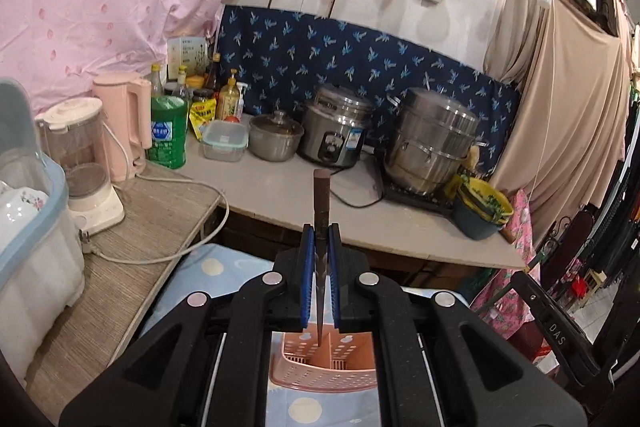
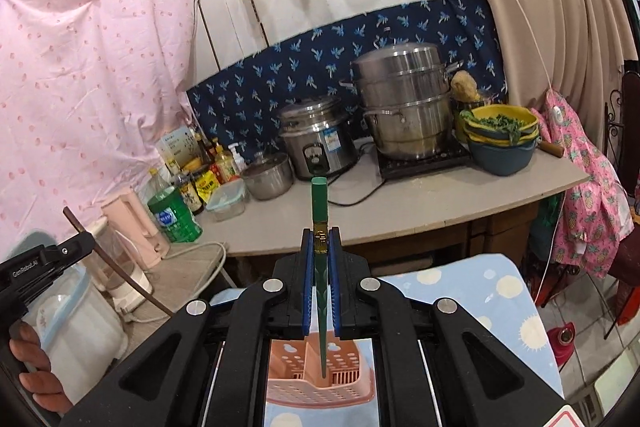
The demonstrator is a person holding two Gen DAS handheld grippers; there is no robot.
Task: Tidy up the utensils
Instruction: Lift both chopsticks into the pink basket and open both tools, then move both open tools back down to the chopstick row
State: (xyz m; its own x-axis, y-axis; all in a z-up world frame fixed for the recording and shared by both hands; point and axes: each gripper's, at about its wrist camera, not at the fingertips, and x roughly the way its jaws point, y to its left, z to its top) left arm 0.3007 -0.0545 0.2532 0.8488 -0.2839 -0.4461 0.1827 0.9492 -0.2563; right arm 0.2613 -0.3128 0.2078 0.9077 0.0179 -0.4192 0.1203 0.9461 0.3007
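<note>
Holding one chopstick apiece, both grippers hang over the pink utensil caddy (image 1: 324,363), which sits on a blue dotted cloth (image 2: 500,303) at the bottom centre of each wrist view. The left gripper (image 1: 321,239) is pinched tight on a dark brown chopstick (image 1: 321,203): its thick end juts up toward the middle of the frame and its thin tip hangs down toward a compartment of the caddy, just left of the centre divider. The right gripper (image 2: 321,243) is clamped the same way on a green chopstick (image 2: 319,203) with a gold band, its point aimed into the caddy just right of the divider.

Both sticks are gripped along the shaft, tips down, which looks like a hold chosen for dropping them upright into the slots. Whether either tip already touches the caddy I cannot tell. At the lower left of the right view, a hand (image 2: 28,359) holds the left tool's handle, the brown stick slanting across it. Pots and bottles on the counter (image 1: 280,195) behind stand well apart.
</note>
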